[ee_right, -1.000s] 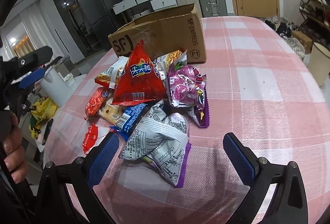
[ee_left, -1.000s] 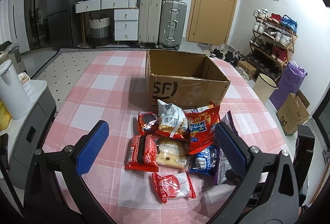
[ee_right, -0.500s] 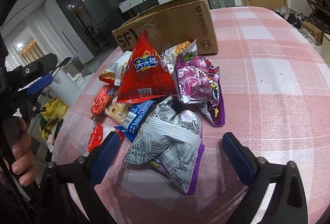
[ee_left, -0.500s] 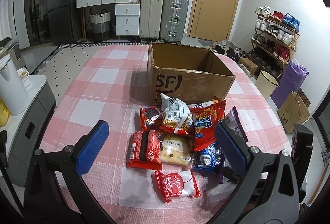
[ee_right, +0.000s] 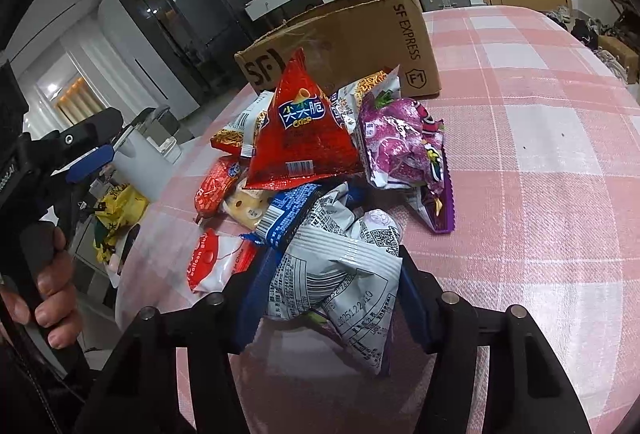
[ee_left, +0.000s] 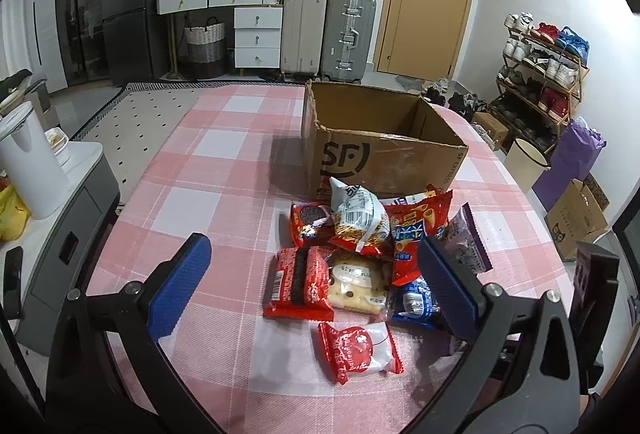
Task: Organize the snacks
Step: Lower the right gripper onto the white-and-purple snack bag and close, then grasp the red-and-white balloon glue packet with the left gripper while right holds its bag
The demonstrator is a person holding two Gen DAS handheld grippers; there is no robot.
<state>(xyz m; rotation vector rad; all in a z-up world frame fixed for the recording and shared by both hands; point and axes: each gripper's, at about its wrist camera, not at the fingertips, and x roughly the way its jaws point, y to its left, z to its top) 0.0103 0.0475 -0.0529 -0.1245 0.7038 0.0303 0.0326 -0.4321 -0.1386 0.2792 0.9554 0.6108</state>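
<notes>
One crinkled silver-and-purple snack bag [ee_right: 336, 274], print-covered, pinched by right gripper [ee_right: 326, 298].

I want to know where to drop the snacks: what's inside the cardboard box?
The left wrist view shows only bare inner walls in the cardboard box; no snack shows. Its floor is hidden behind the near wall, so I can't tell whether it's empty.

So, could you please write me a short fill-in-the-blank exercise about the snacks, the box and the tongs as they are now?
1. The right tongs have just been closing around the silver-and-purple ____.
2. The cardboard box behind the snack pile holds ____ snacks so far.
3. The left tongs are ____, holding nothing.
4. The tablecloth is checked pink and ____.

Missing words: bag; no; open; white
</notes>
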